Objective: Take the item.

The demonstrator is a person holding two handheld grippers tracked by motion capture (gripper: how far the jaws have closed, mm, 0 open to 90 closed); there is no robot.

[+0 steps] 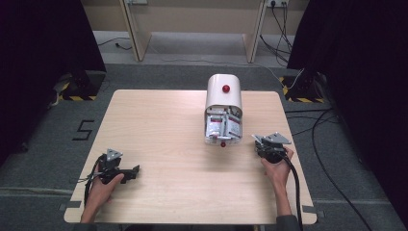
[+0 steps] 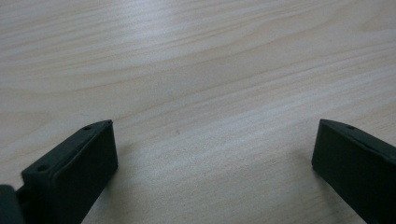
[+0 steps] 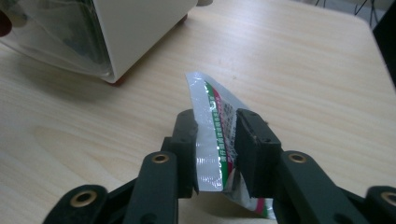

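Sachet [image 3: 215, 122] of silvery foil with a green and red printed stripe sits pinched between the black jaws of the right gripper [image 3: 215, 140], held just above the pale wooden table [image 1: 159, 144], near its right edge. Close beside it stands the white, round-topped box [image 1: 223, 94] with a red knob, its clear front flap down and more packets of the same kind [image 1: 222, 126] packed inside. Judging by that, the work looks to be emptying the box one packet at a time: one sachet is out and in hand, several remain inside, and the held one has yet to be set down anywhere. The right gripper's jaws are drawn in tight on the foil, gripping it across its middle, with its top corner standing free above them. The left gripper [image 2: 212, 149] rests low at the near left of the table, well apart from the box; its jaws are spread wide, with bare wood between them.
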